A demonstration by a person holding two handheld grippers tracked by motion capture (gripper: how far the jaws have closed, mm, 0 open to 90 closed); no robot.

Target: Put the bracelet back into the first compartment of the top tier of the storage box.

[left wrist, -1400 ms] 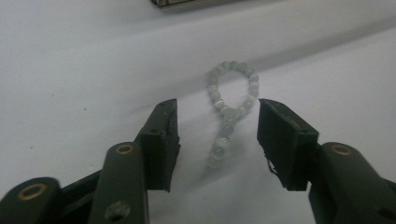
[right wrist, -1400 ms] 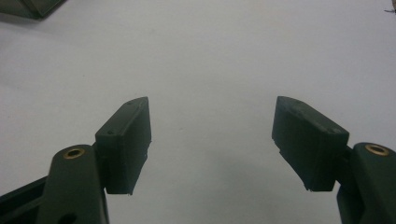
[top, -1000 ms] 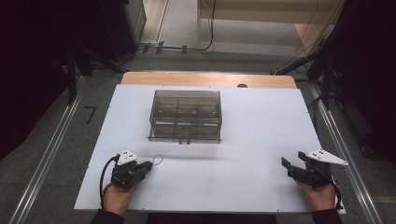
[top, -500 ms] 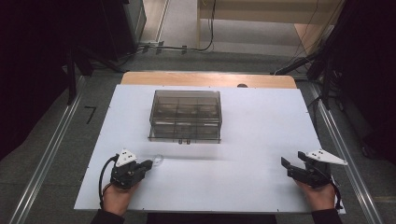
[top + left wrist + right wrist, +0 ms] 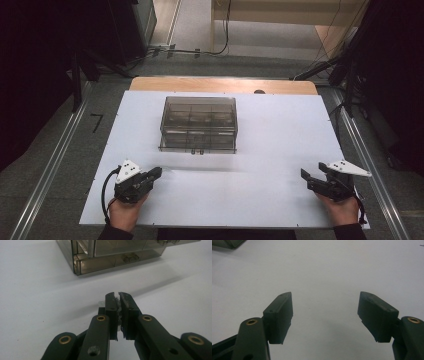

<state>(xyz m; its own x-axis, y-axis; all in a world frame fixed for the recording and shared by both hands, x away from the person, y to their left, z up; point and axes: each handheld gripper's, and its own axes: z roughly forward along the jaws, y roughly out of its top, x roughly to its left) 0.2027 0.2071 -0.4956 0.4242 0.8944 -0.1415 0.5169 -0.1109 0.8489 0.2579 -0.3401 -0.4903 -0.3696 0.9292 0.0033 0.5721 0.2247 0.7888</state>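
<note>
A smoky clear plastic box [image 5: 199, 125] with compartments stands on the white board [image 5: 285, 125], at the middle toward the far side. Near the board's front left corner a hand holds my left gripper [image 5: 158, 173], which points at the box. In the left gripper view the jaws [image 5: 118, 294] are closed together, and a small clear, pale piece [image 5: 101, 303] is pinched between them, mostly hidden; the box [image 5: 112, 255] lies just ahead. At the front right, my right gripper [image 5: 305, 176] rests low over the board. Its jaws [image 5: 325, 300] stand wide apart with nothing between them.
A wooden table edge [image 5: 220, 84] shows behind the board. Metal rails [image 5: 55, 165] run along both sides, and dark stands and cables sit on the floor beyond. A corner of the box [image 5: 227, 243] shows at the top left of the right gripper view.
</note>
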